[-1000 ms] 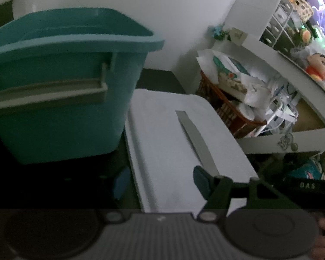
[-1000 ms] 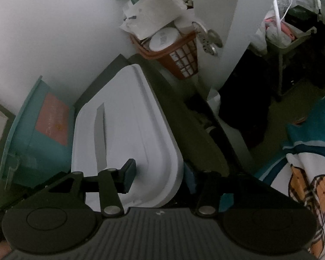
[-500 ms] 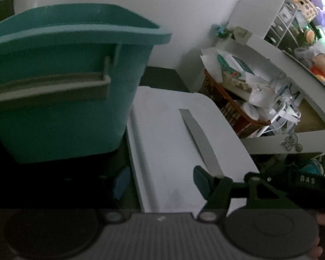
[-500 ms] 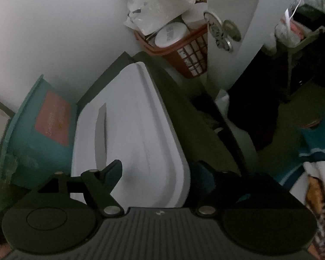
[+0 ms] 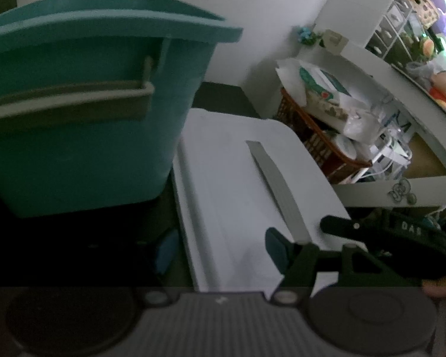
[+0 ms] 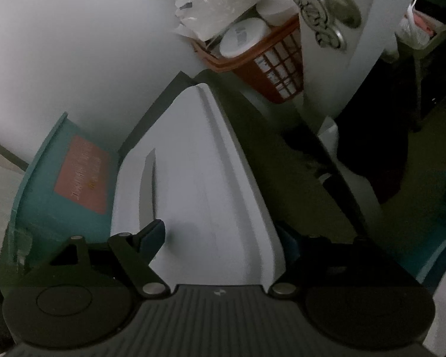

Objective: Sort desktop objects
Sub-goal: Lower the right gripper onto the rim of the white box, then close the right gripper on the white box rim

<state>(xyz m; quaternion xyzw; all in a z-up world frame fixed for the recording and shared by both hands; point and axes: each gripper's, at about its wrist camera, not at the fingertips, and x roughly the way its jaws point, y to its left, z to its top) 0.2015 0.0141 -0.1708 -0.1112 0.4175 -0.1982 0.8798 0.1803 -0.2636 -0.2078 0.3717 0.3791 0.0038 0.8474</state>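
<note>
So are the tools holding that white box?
Not clearly. The right tool, its jaws just opening, straddles one side edge of the white box without pressing. The left tool straddles the opposite edge; whether it grips cannot be told.

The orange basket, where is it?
In the left wrist view the orange basket sits right of centre, stuffed with papers, just beyond the white box lid and under the white shelf.

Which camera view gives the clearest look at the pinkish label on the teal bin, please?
The right wrist view: the label faces that camera on the side of the teal bin, though its print is too blurred to read. The left wrist view shows the bin's rim and grey handle, but no label.
</note>
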